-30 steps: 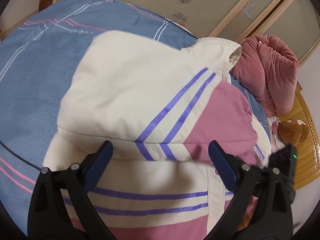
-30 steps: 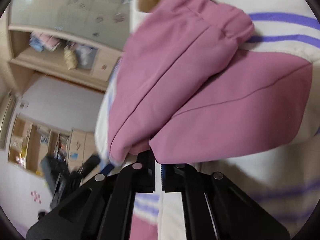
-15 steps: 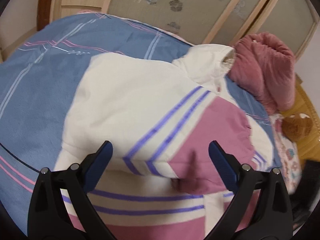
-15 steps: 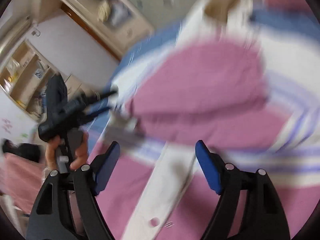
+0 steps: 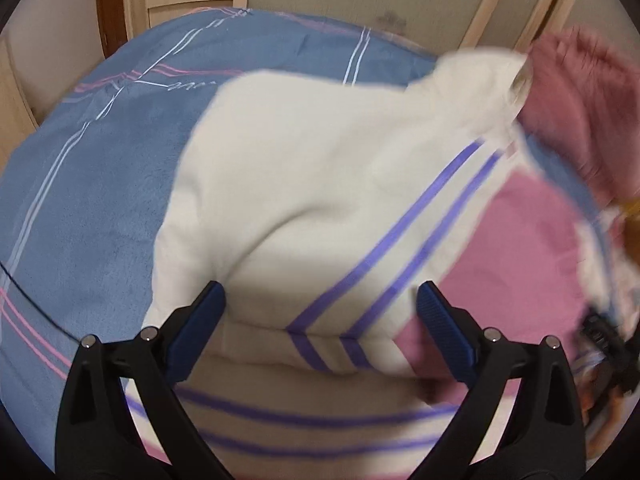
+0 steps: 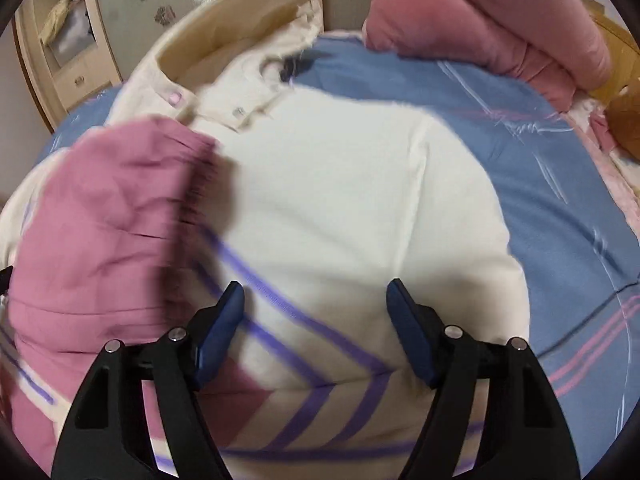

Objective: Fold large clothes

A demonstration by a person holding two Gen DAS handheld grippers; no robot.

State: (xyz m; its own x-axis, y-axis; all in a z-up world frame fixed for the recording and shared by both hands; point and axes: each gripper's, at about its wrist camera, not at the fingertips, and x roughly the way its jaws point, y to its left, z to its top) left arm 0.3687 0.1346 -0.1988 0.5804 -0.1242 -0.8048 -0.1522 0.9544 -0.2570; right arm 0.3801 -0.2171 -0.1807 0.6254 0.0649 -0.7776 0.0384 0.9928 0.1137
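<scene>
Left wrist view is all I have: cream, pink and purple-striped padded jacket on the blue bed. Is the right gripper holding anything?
Observer: No. The right gripper hangs open over the cream, pink and purple-striped padded jacket; its jaws have just been opening, with nothing between them.
Operator: Is the collar open or closed?
Observer: Open. The cream collar stands up, showing tan lining, with a pink snap button just below it.

Soft, even indoor light, no glare. Both fisheye views bow strongly and go black at the corners. Motion blur smears the jacket (image 5: 320,184) stripes and its pink sleeve (image 6: 104,232); soft shadow beneath the sleeve.
</scene>
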